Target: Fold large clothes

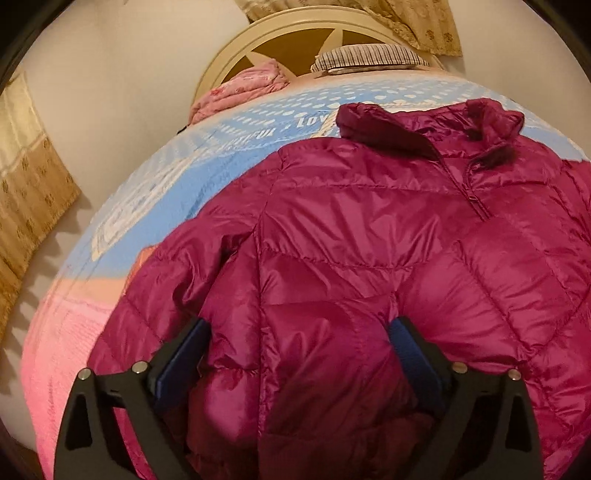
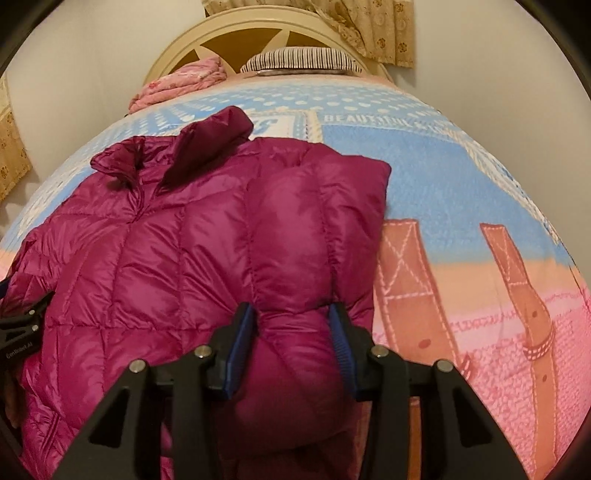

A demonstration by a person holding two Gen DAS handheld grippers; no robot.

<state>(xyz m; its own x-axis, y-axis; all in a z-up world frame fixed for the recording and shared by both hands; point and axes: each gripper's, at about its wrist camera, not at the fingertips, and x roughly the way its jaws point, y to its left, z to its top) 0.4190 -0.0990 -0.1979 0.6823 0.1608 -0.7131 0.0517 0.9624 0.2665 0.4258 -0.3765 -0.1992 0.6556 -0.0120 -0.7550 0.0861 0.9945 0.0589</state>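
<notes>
A magenta quilted down jacket (image 1: 369,221) lies front up on the bed, collar toward the headboard. My left gripper (image 1: 299,332) stands open and wide over its lower left part. Puffy fabric bulges between the blue pads (image 1: 192,350), and the left sleeve lies just outside them. In the right wrist view the jacket's (image 2: 166,240) right side is folded inward over the body. My right gripper (image 2: 293,317) is shut on a puffed roll of that folded part. The left gripper (image 2: 22,325) shows at the far left edge of this view.
The bed is covered by a blue, orange and pink printed blanket (image 2: 461,192). A folded pink quilt (image 1: 240,92) and a striped pillow (image 1: 369,57) lie by the cream headboard (image 1: 295,33). Beige curtains (image 1: 29,184) hang to the left of the bed.
</notes>
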